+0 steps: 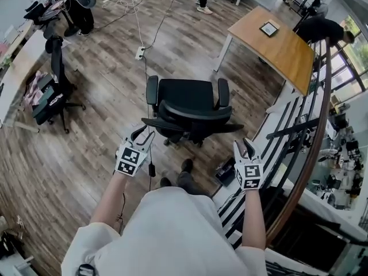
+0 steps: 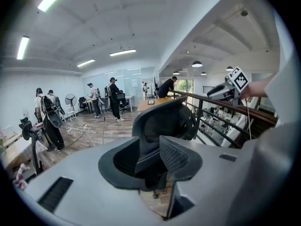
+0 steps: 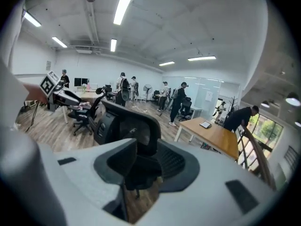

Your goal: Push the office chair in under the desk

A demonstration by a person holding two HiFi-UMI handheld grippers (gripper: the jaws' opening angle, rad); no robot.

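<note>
A black office chair [image 1: 187, 111] stands on the wood floor just in front of me, its backrest toward me and its seat facing away. The wooden desk [image 1: 270, 42] stands further off at the upper right, well apart from the chair. My left gripper [image 1: 144, 135] hangs open near the backrest's left end, not touching it. My right gripper [image 1: 243, 145] is open a little right of the backrest. In the left gripper view the chair [image 2: 162, 126] shows beyond the empty gripper [image 2: 150, 166]. The right gripper view shows the chair [image 3: 127, 128] and the desk [image 3: 211, 133] beyond the empty gripper [image 3: 141, 171].
A tablet [image 1: 268, 29] lies on the desk, and a person [image 1: 322, 30] leans at its far end. A curved railing [image 1: 313, 125] runs along the right. Another chair [image 1: 54, 91] stands at the left. A power strip [image 1: 140, 52] with cables lies on the floor ahead.
</note>
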